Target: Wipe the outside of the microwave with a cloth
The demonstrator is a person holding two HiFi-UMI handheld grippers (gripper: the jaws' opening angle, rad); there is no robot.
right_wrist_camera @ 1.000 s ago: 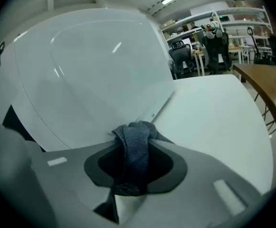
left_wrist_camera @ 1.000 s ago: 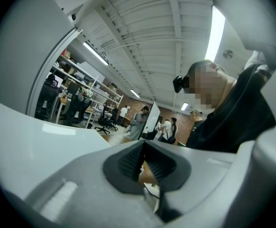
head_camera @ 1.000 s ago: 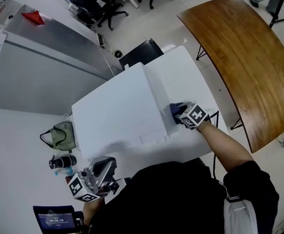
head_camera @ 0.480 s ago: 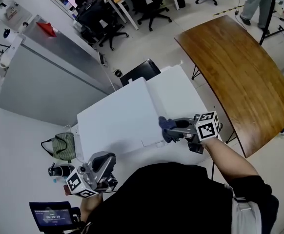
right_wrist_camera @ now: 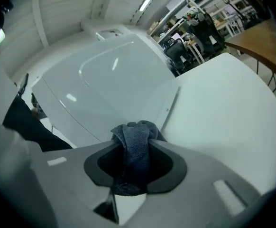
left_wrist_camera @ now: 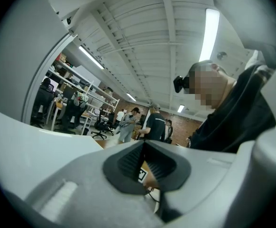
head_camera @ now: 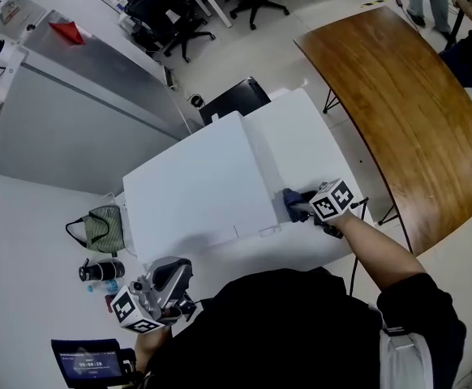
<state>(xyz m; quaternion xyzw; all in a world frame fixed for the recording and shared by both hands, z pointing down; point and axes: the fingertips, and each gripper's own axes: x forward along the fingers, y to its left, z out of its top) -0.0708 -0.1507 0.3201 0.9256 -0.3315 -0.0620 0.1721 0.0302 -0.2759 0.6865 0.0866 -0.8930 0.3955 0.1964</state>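
The white microwave (head_camera: 195,193) stands on a white table (head_camera: 313,132); the right gripper view shows its smooth top (right_wrist_camera: 105,80). My right gripper (head_camera: 302,209) is shut on a dark blue cloth (head_camera: 293,203), which is held against the microwave's right side near its front corner. In the right gripper view the cloth (right_wrist_camera: 135,144) is bunched between the jaws of the right gripper (right_wrist_camera: 135,165). My left gripper (head_camera: 175,286) hangs low at the left, close to my body and away from the microwave. In its own view the left gripper (left_wrist_camera: 144,163) is shut with nothing in it.
A curved wooden table (head_camera: 398,96) stands to the right. A grey counter (head_camera: 74,112) runs along the left, and a black chair (head_camera: 234,97) sits behind the white table. On the floor at the left lie a green bag (head_camera: 102,227), a dark flask (head_camera: 102,270) and a screen (head_camera: 88,363).
My right gripper carried the cloth along the microwave's right side toward me, then back a little to the right. The left gripper stays low by my body.
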